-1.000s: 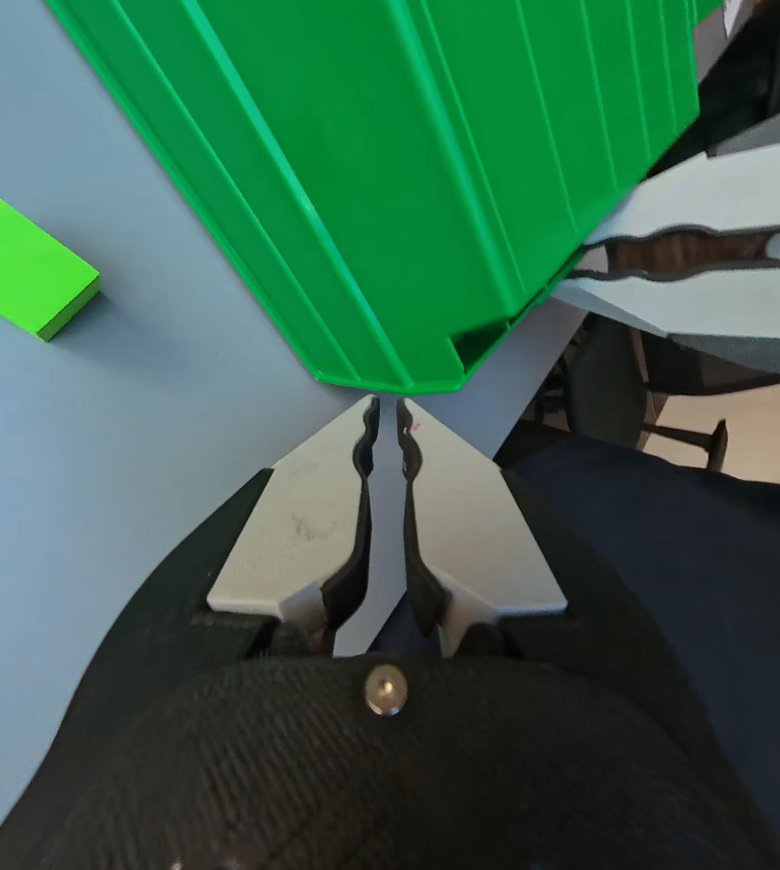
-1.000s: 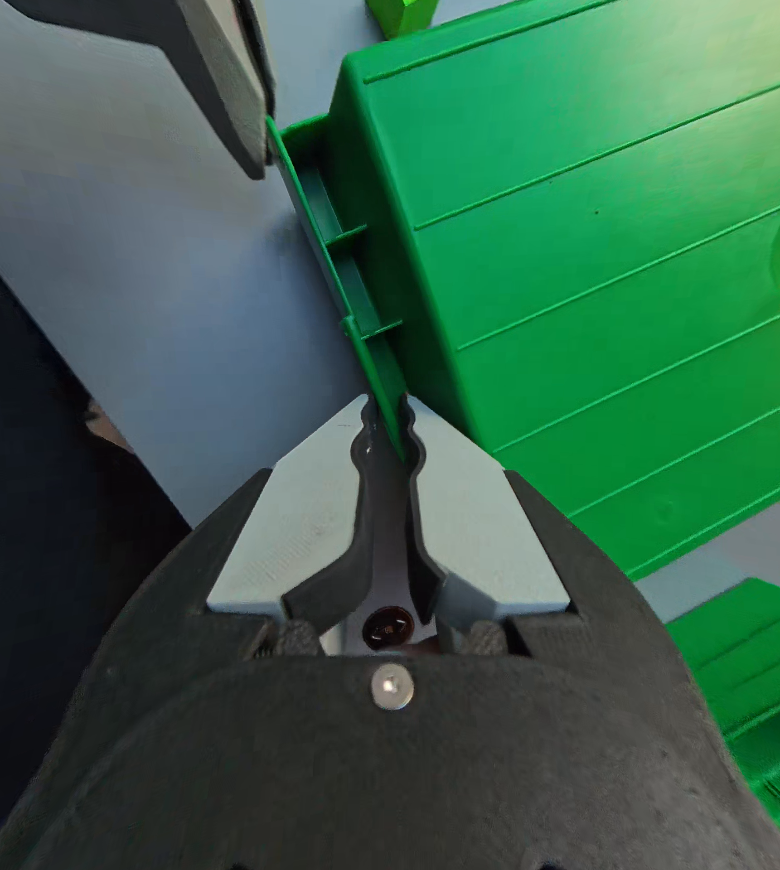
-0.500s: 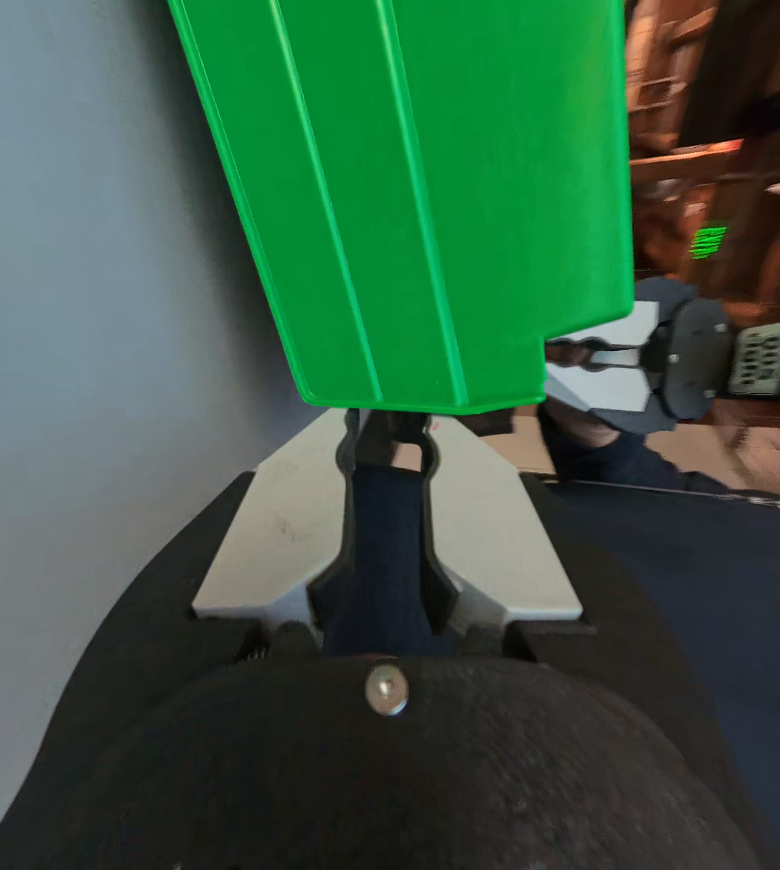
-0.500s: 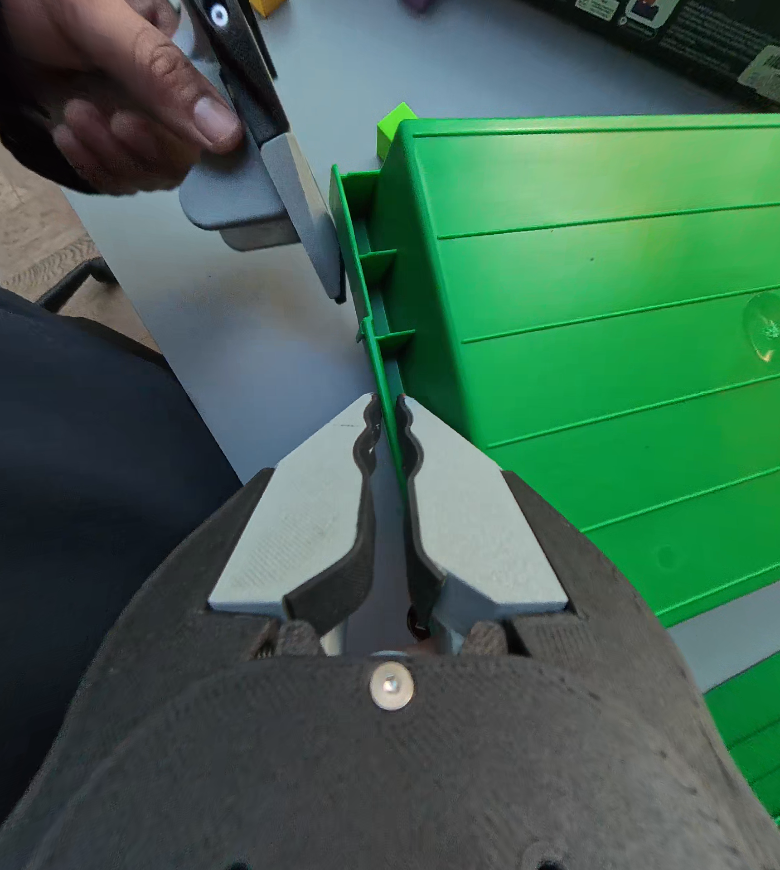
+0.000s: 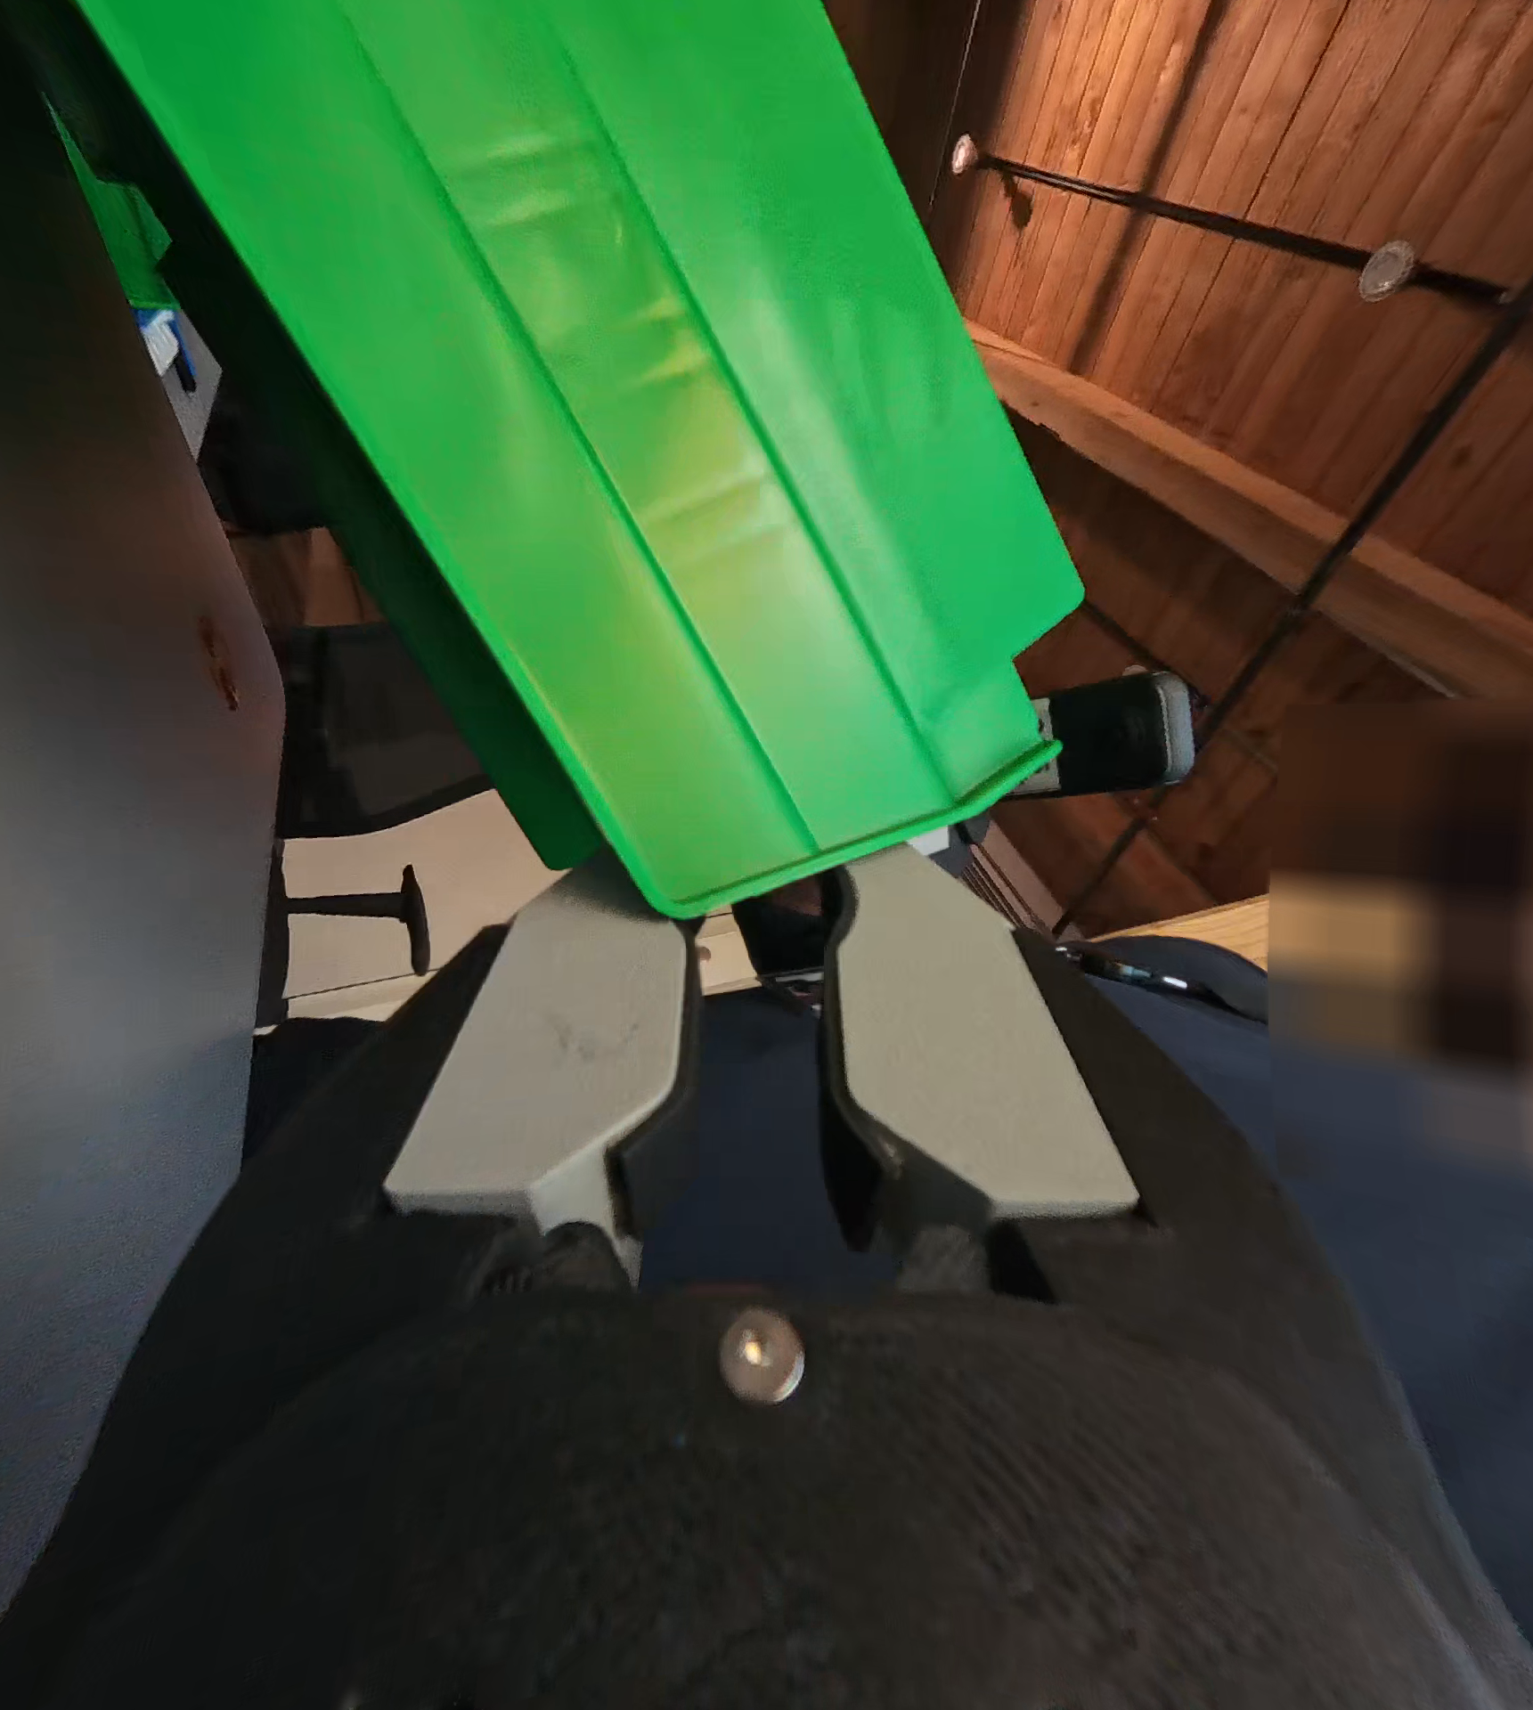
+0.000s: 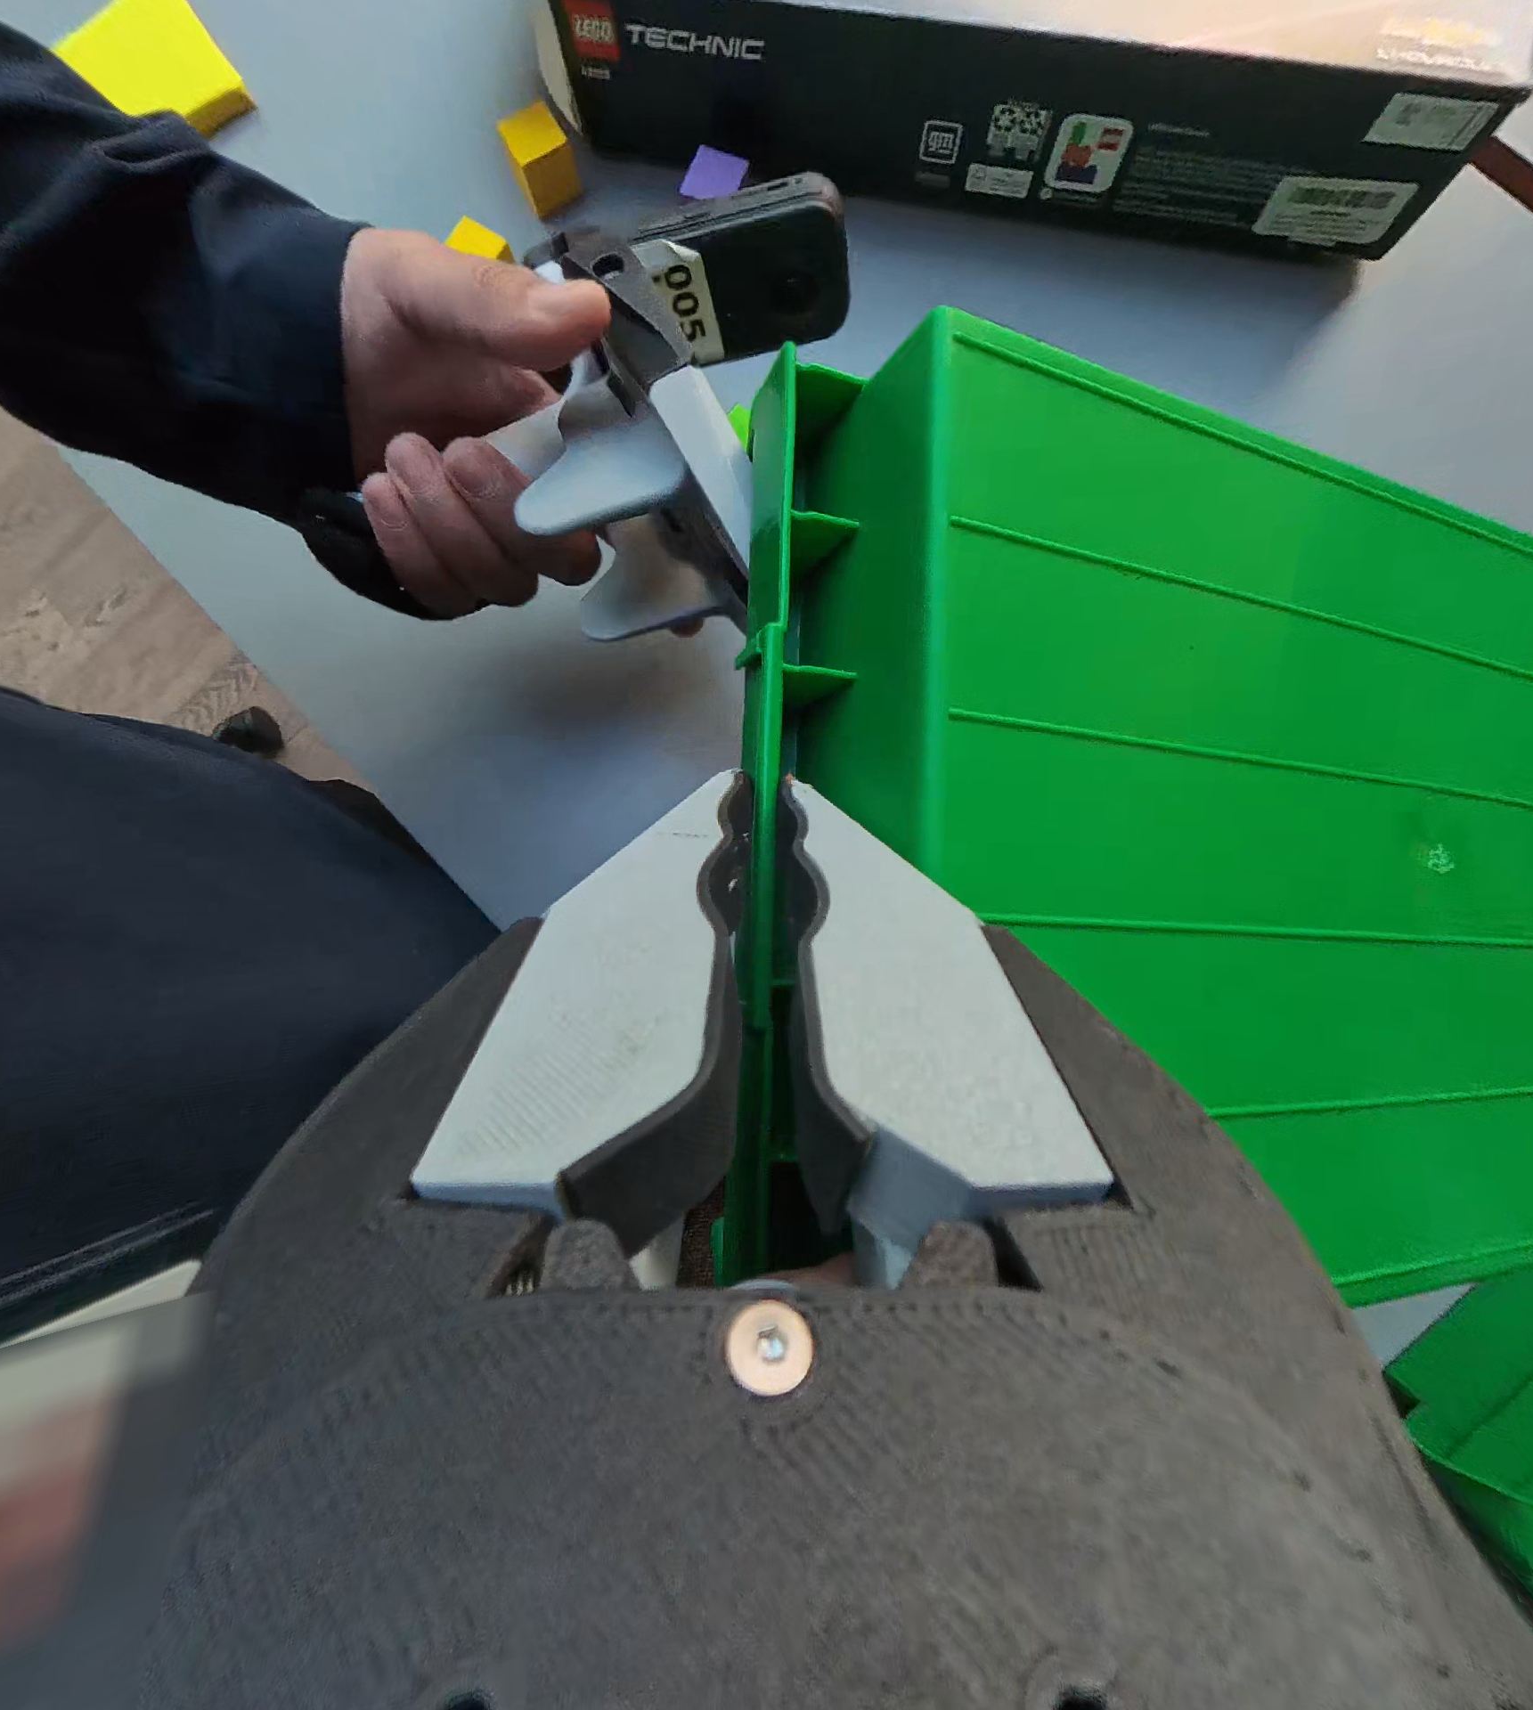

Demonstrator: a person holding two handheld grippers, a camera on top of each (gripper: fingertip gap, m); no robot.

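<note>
Green bin (image 6: 1207,740) tilted up off table (image 6: 466,740); right hand-held gripper (image 6: 767,805) pinches its rim flange, left hand-held gripper (image 5: 762,893) spread w/ rim edge over its tips.

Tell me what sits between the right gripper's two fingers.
The thin rim of the green bin runs between the right gripper's fingers, and both press on it. The right wrist view shows this.

Glossy plastic green bin (image 6: 1207,740); planked wooden ceiling (image 5: 1299,278).
</note>
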